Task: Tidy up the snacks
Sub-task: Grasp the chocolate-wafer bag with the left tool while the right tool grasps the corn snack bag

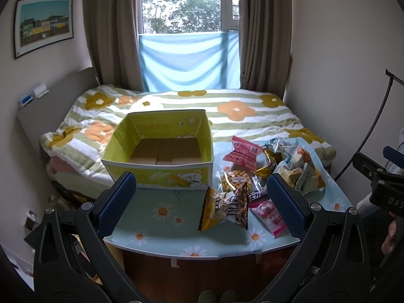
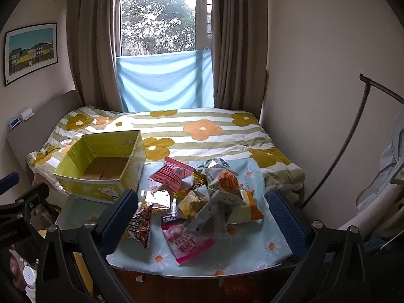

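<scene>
An empty yellow-green cardboard box [image 1: 161, 149] stands at the far left of a small table with a daisy cloth [image 1: 156, 227]. It also shows in the right wrist view [image 2: 101, 166]. A pile of snack packets [image 1: 272, 166] lies to its right, with a brown-and-yellow packet [image 1: 227, 205] and a pink packet [image 1: 269, 216] nearest. In the right wrist view the pile [image 2: 202, 192] and pink packet [image 2: 189, 243] lie ahead. My left gripper [image 1: 202, 197] is open and empty above the table's near edge. My right gripper [image 2: 202, 209] is open and empty before the pile.
A bed with a flowered quilt [image 1: 227, 108] lies behind the table. Curtains and a window with blue cloth [image 1: 189, 60] are at the back. A black curved stand [image 2: 353, 139] is on the right by the wall. The right gripper's body shows in the left wrist view [image 1: 381, 179].
</scene>
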The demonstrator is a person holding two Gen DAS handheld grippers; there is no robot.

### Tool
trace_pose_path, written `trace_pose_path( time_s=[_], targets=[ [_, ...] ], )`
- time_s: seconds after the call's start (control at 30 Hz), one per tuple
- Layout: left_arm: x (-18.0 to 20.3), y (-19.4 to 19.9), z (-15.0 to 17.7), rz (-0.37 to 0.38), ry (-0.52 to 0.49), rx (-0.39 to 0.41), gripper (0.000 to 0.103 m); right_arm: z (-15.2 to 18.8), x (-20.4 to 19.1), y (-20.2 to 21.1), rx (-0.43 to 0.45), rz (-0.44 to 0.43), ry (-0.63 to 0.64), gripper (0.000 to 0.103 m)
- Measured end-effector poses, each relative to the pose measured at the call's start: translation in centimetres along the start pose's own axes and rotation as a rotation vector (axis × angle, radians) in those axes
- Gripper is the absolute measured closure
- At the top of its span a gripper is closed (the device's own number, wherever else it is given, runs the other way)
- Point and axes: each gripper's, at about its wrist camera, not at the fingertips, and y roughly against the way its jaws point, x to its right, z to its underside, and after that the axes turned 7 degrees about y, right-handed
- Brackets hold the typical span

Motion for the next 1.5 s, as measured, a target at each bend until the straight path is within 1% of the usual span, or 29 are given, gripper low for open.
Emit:
trace_pose_path(
  time_s=[0.17,0.3,0.43,0.5,0.57,0.73,1.0,1.13,1.3,1.4,1.5],
  targets=[
    [1.0,-2.2,0.8,0.030,0.001,-0.079,0.001,1.5,1.7,-1.2,-0.047,-0.004,0.014,0.000],
    [1.6,-4.2,2.3,0.022,0.013,-0.140,0.001,3.5,2.7,-3.4,-0.114,-0.055,0.006,0.000],
    [2.0,-6.4,4.0,-0.002,0.006,-0.193,0.001,5.5,3.1,-5.7,-0.159,-0.107,-0.020,0.000],
    [2.1,-7.5,4.6,-0.015,0.002,-0.222,0.001,6.1,3.3,-6.6,-0.181,-0.128,-0.037,0.000],
    [2.1,-8.9,5.1,-0.009,0.009,-0.259,0.001,6.5,3.3,-7.6,-0.199,-0.152,-0.056,0.000],
    [2.4,-13.2,6.3,0.013,0.006,-0.343,0.001,6.8,3.2,-10.4,-0.229,-0.196,-0.090,0.000],
    [2.6,-20.5,7.6,0.059,0.014,-0.490,0.001,6.5,2.1,-15.7,-0.285,-0.229,-0.126,0.000],
    [3.2,-24.5,8.5,0.068,-0.018,-0.571,0.001,6.3,1.3,-18.3,-0.325,-0.231,-0.136,0.000],
    [4.0,-27.8,9.3,0.059,-0.070,-0.632,0.001,5.9,0.5,-21.2,-0.368,-0.230,-0.139,0.000],
    [4.3,-29.3,9.4,0.085,-0.061,-0.656,0.001,5.7,0.1,-22.6,-0.388,-0.226,-0.139,0.000],
    [5.1,-30.1,9.5,0.084,-0.091,-0.660,0.000,5.6,-0.2,-23.9,-0.405,-0.226,-0.140,0.000]
  ],
)
